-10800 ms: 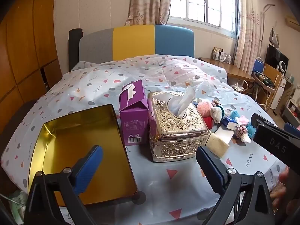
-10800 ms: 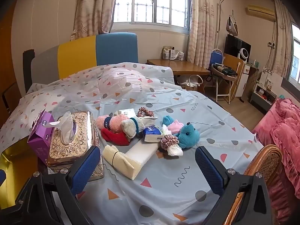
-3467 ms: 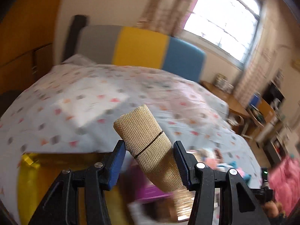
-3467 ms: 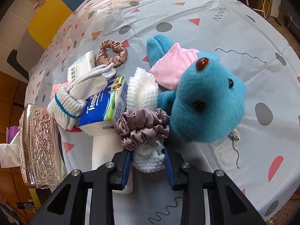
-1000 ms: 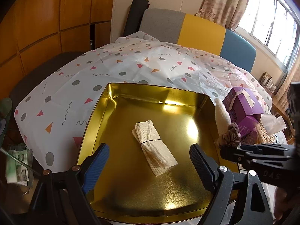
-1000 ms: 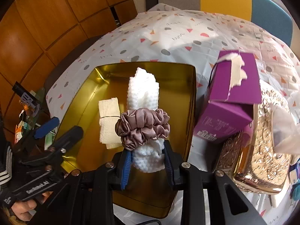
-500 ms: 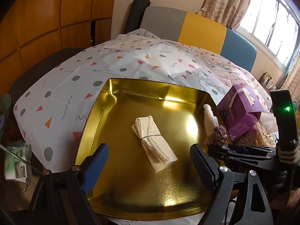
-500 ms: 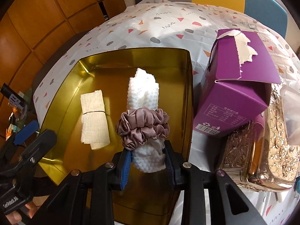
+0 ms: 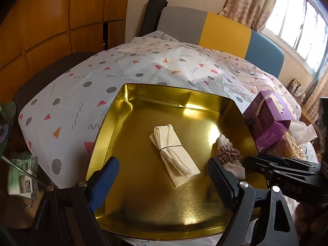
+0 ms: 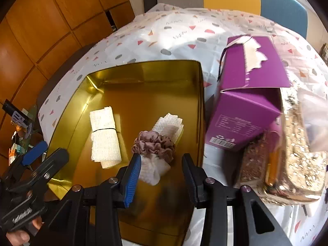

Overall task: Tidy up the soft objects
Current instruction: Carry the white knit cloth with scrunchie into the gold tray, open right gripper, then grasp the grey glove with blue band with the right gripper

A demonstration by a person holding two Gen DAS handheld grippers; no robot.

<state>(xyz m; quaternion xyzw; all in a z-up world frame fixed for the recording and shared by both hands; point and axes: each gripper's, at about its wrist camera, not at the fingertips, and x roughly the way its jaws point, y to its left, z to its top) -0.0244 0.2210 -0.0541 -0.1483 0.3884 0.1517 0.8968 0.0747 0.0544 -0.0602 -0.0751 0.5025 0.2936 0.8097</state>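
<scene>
While the right gripper (image 10: 162, 164) opens off it: white knit roll (image 10: 164, 133), mauve scrunchie-banded, in gold tray (image 10: 202, 94); left gripper (image 9: 164, 174) wide, empty.

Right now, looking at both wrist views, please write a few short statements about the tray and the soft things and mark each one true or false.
1. The beige roll lies inside the gold tray. True.
2. A scrunchie is wrapped around the white roll. True.
3. The left gripper holds the beige roll. False: it is open and holds nothing.
4. The purple box stands inside the tray. False: it stands beside it, on the tablecloth.
5. The white roll lies on the tablecloth. False: it is in the tray.
</scene>
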